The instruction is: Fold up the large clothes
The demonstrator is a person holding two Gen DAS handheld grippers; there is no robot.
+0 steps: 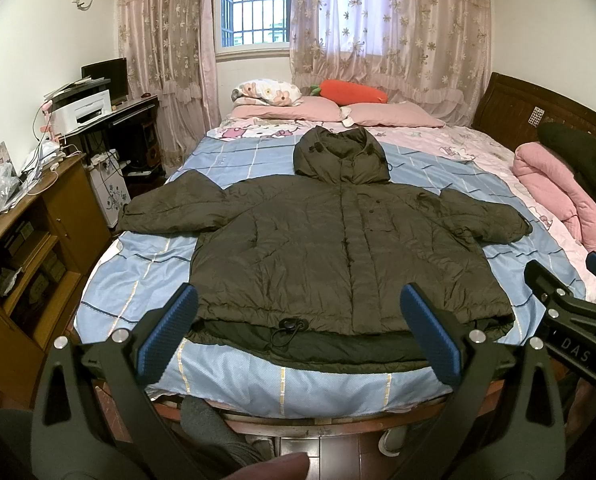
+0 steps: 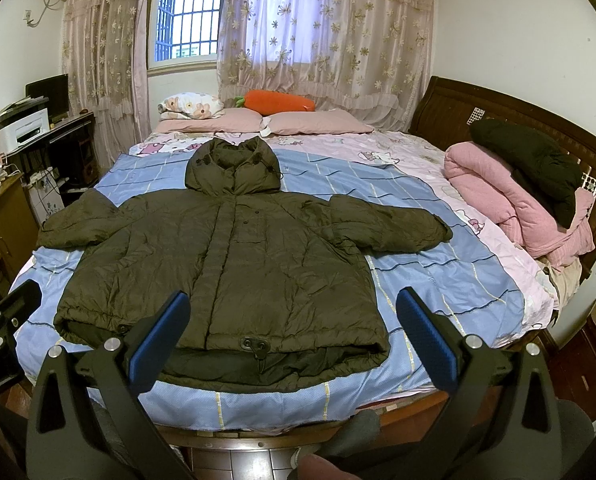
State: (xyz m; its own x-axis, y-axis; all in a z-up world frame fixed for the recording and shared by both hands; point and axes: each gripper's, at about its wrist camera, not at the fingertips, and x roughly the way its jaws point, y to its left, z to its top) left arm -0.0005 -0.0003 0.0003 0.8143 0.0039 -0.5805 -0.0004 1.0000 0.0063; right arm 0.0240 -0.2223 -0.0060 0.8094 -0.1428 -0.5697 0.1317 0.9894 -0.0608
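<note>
A dark olive hooded jacket (image 1: 338,248) lies spread flat, front side up, on the blue checked sheet of the bed (image 1: 258,384). Its hood (image 1: 340,156) points to the far end, toward the pink pillows (image 1: 286,110), and its hem (image 1: 298,320) sits near the bed's near edge. Both sleeves are stretched out: the left sleeve (image 1: 166,208) reaches toward the left side of the bed, and the right sleeve (image 2: 394,224) lies out toward the rolled pink quilt (image 2: 514,204).

Both tools hang above the near edge of the bed, apart from the cloth. The left tongs (image 1: 298,332) are released, blue pads spread wide with nothing between them, and the right tongs (image 2: 294,336) are likewise spread and empty.

Judging from the layout, folding has not yet begun; this looks like the starting step, with the garment smoothed and ready. The next move probably calls for each tool to travel out to a sleeve or a side edge, close on a pinch of the puffy fabric, and carry it inward across the body. The padded cloth is likely slippery and springy, so a deep bite would help.
</note>
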